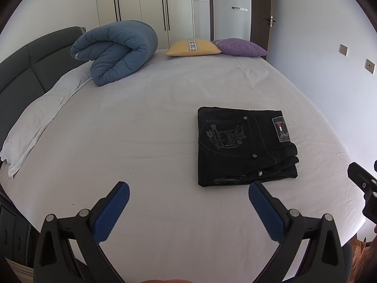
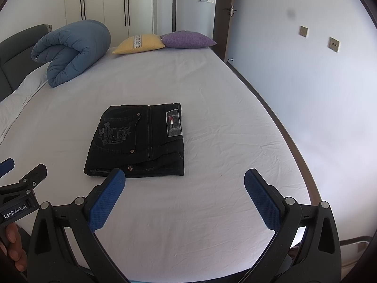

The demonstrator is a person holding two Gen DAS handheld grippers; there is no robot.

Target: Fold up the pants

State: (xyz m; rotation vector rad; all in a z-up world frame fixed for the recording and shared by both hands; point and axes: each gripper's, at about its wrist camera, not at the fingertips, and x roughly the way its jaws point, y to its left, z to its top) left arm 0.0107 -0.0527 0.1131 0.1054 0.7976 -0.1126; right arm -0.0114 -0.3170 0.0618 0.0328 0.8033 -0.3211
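Folded black denim pants (image 1: 246,145) lie flat on the white bed sheet (image 1: 141,129), clear of both tools.

The left black gripper with blue ribbed pads (image 1: 188,197) and the right gripper (image 2: 185,184) both hover spread wide and empty over the near bed edge, the pants just beyond their fingertips, back pocket and waistband patch facing up.

A home bedroom: bed (image 1: 141,122), pillows (image 1: 193,47), wardrobe (image 1: 141,0) behind.
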